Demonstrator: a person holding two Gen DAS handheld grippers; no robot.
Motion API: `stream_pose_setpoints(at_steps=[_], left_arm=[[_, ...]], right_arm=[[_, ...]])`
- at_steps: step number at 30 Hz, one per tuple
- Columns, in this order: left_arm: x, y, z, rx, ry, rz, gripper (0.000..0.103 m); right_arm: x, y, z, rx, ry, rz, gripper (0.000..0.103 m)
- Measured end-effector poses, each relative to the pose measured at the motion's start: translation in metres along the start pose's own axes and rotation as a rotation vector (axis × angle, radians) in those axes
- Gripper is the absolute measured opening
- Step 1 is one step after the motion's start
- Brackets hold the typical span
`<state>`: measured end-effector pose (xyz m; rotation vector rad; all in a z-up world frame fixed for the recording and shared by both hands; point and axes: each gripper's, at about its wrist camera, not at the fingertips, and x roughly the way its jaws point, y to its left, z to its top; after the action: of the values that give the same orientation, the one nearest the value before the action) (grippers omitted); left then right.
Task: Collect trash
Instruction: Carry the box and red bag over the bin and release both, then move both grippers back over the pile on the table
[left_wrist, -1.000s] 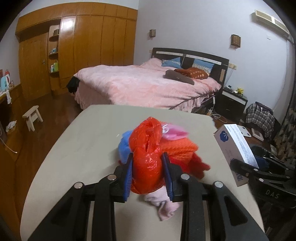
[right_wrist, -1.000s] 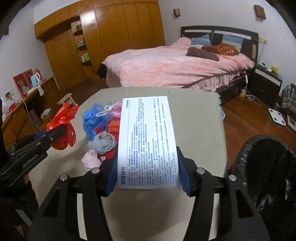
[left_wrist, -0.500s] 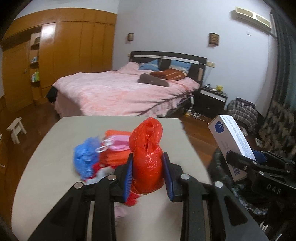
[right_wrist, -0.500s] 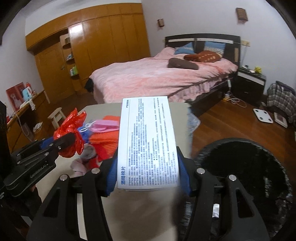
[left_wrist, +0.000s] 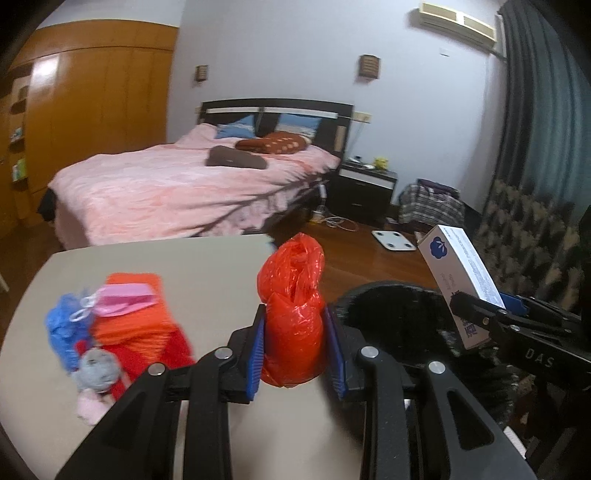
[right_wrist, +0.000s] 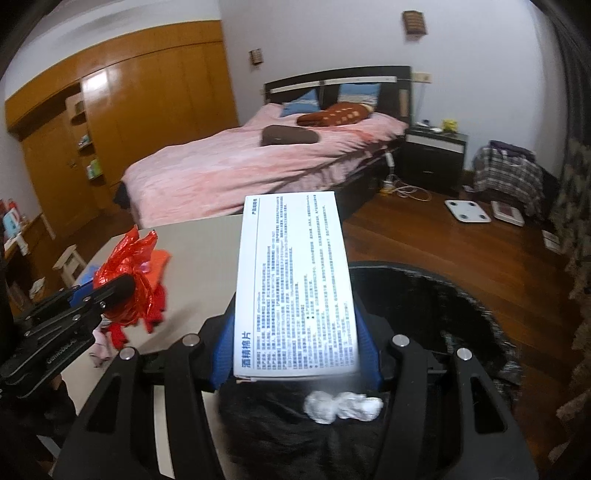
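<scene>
My left gripper (left_wrist: 295, 350) is shut on a crumpled red plastic bag (left_wrist: 291, 314) and holds it above the right edge of the beige table (left_wrist: 207, 266), next to the black trash bin (left_wrist: 399, 314). My right gripper (right_wrist: 295, 354) is shut on a white printed box (right_wrist: 295, 284) and holds it over the bin's black bag lining (right_wrist: 424, 306). The box also shows in the left wrist view (left_wrist: 458, 273). The red bag shows in the right wrist view (right_wrist: 129, 273). A crumpled foil wad (right_wrist: 340, 406) lies in the bin.
A pile of cloth items lies on the table's left side: orange (left_wrist: 136, 314), blue (left_wrist: 62, 332), grey (left_wrist: 98, 371) and pink (left_wrist: 122, 299). A pink bed (left_wrist: 177, 188), a black nightstand (left_wrist: 364, 188), a white scale (left_wrist: 393, 240) and a wooden wardrobe (right_wrist: 140, 125) stand behind.
Both grippers have swung right from over the table to the black bin, carrying the red bag and the white box. The cloth pile stayed on the table.
</scene>
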<state>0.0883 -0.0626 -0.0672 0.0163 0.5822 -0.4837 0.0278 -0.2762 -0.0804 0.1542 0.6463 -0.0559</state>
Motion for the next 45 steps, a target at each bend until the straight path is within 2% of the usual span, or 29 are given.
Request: stream_pose_setpoints(at_steps=[8,19,22,23,24,25,29,30,33,39,45], left_arm=[[0.031,-0.053,0.004,0.044,0.018,-0.102,0.03],[0.061,-0.099,0.003,0.072,0.044,-0.182,0.03],[0.067,-0.103,0.004,0.072,0.05,-0.198,0.038],[0.069,-0.104,0.004,0.07,0.056,-0.208,0.051],[0.07,-0.103,0.003,0.064,0.059,-0.212,0.06],[0.07,-0.104,0.003,0.062,0.056,-0.21,0.061],[0.066,-0.096,0.002,0.057,0.047,-0.186,0.068],[0.063,-0.092,0.003,0.053,0.043,-0.176,0.071],[0.054,-0.078,0.003,0.046,0.02,-0.134,0.08],[0.03,-0.042,0.002,0.016,-0.011,-0.035,0.087],[0.01,-0.001,-0.003,-0.02,-0.024,0.068,0.088]], right_arm=[[-0.007,-0.044,-0.011,0.047,-0.001,-0.091,0.054],[-0.016,-0.083,-0.022,0.093,-0.001,-0.164,0.054],[-0.016,-0.09,-0.023,0.098,-0.002,-0.184,0.055],[-0.016,-0.091,-0.024,0.099,-0.001,-0.192,0.056],[-0.016,-0.092,-0.024,0.101,0.0,-0.198,0.063],[-0.016,-0.093,-0.025,0.103,-0.003,-0.206,0.07],[-0.02,-0.096,-0.025,0.108,-0.025,-0.226,0.081],[-0.021,-0.096,-0.024,0.111,-0.034,-0.231,0.088],[-0.026,-0.093,-0.022,0.115,-0.065,-0.226,0.095],[-0.023,-0.071,-0.017,0.089,-0.075,-0.183,0.096],[-0.012,-0.035,-0.012,0.048,-0.063,-0.115,0.096]])
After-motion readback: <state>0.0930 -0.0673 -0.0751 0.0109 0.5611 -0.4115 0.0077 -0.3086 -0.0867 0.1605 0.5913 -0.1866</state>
